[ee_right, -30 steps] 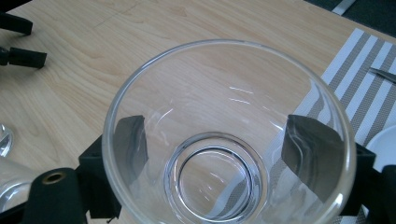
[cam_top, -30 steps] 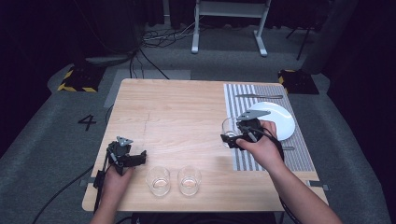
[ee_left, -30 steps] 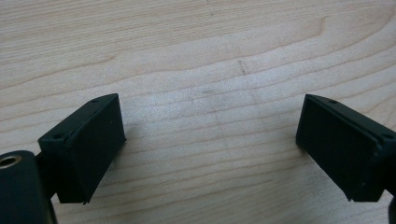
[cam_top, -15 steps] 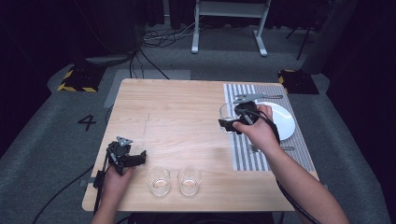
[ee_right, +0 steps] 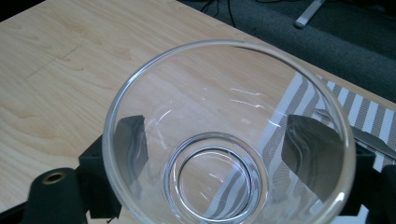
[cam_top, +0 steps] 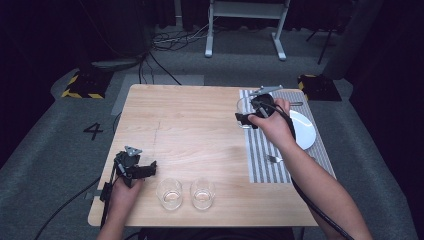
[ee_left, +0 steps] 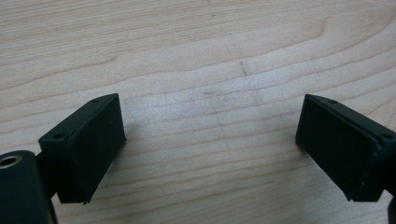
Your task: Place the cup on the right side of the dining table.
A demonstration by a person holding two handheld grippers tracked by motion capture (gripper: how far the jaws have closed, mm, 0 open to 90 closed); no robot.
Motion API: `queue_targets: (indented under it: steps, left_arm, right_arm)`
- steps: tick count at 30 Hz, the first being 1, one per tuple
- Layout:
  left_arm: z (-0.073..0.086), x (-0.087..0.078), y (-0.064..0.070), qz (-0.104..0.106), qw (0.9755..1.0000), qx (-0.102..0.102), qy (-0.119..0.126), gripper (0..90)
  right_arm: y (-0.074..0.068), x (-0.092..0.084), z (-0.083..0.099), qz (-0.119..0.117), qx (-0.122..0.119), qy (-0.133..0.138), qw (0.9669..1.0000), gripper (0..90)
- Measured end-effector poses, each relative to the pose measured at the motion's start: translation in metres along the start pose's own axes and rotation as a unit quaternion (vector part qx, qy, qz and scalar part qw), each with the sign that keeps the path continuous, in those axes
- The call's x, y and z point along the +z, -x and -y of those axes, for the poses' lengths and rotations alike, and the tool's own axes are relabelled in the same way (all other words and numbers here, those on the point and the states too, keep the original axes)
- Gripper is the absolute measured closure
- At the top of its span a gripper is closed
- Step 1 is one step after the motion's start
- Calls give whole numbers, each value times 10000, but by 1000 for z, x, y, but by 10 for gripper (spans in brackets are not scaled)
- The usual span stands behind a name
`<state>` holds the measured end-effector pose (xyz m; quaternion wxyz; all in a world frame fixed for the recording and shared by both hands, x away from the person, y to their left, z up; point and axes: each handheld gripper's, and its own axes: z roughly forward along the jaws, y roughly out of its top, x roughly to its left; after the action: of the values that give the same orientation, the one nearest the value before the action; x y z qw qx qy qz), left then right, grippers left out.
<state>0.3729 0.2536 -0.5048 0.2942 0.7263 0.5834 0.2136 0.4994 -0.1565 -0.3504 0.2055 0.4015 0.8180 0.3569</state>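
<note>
The right gripper (cam_top: 245, 119) grips a clear glass (ee_right: 224, 135) between its jaws, one jaw on each side, at the far left edge of the striped mat (cam_top: 265, 155), beside the white plate (cam_top: 305, 131). The left gripper (ee_left: 210, 144) rests near the table's (cam_top: 195, 125) near left corner, jaws wide apart and holding nothing. Two glasses (cam_top: 186, 193) stand at the near edge.

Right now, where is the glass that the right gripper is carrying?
In the high view, the glass is clamped in the right gripper over the left edge of the striped placemat, at the table's far right, just left of the white plate.
</note>
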Motion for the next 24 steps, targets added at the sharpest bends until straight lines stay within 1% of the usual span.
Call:
queue_targets:
  steps: [6,14,19,24]
  left_arm:
    - [0,0,0,0,10000,0,0,83]
    - [0,0,0,0,10000,-1,-1,83]
    - [0,0,0,0,10000,0,-1,83]
    - [0,0,0,0,10000,0,-2,83]
  right_arm:
    - [15,11,-6,138,150,14,9998,198]
    - [34,30,-14,369,311,-40,9988,198]
    - [45,40,-19,497,342,-33,9982,198]
    - [57,50,-24,547,508,-24,9972,198]
